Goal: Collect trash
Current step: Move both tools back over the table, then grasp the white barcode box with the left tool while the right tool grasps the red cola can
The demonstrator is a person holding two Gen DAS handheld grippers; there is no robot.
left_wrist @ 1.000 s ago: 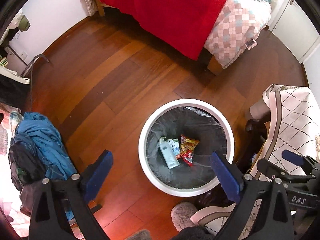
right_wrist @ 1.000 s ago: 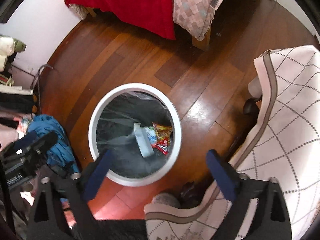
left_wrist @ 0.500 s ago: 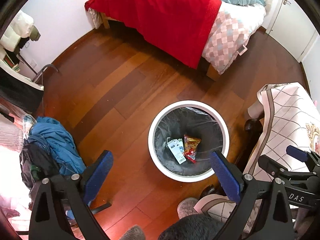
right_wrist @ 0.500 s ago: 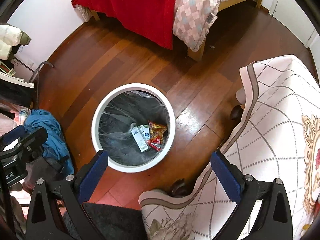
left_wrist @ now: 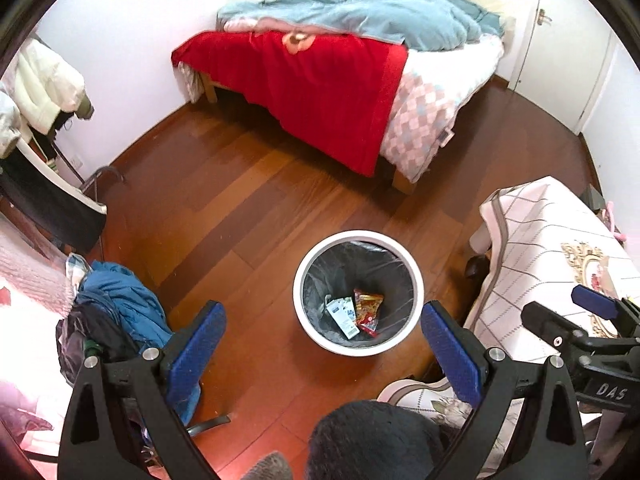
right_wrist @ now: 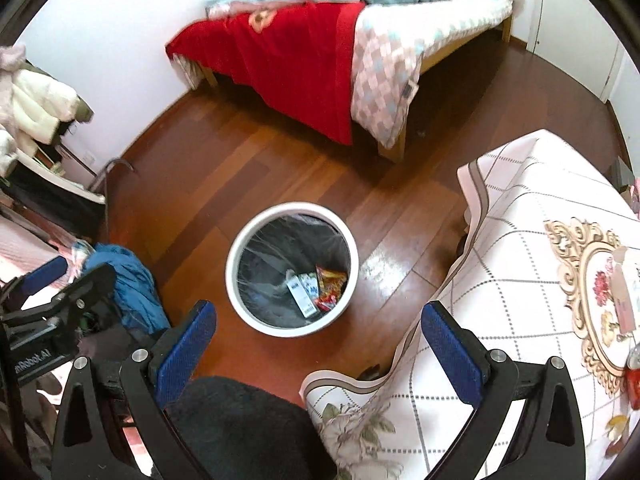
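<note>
Hovering high above the wooden floor (left_wrist: 248, 208), both grippers empty. Left gripper (left_wrist: 320, 344): jaws spread wide, nothing between the blue pads. Right gripper (right_wrist: 318, 344): likewise wide apart, holding nothing.

Trash bin (left_wrist: 358, 344): round, white-rimmed, lined with a dark bag; stands on the floor below and just ahead of the left gripper, ahead and left of the right. Inside, at the bottom: a white carton (left_wrist: 342, 316) and a red-and-yellow snack wrapper (left_wrist: 368, 308), lying side by side, touching.

Table with a patterned cloth (right_wrist: 520, 260): right of both grippers, its draped edge near the bin but apart from it.

Pile of blue clothing (left_wrist: 120, 304): to the left, near the left pad.

Bed with a red blanket (left_wrist: 320, 84): far ahead; a broad strip of bare floor lies between it and the bin.
</note>
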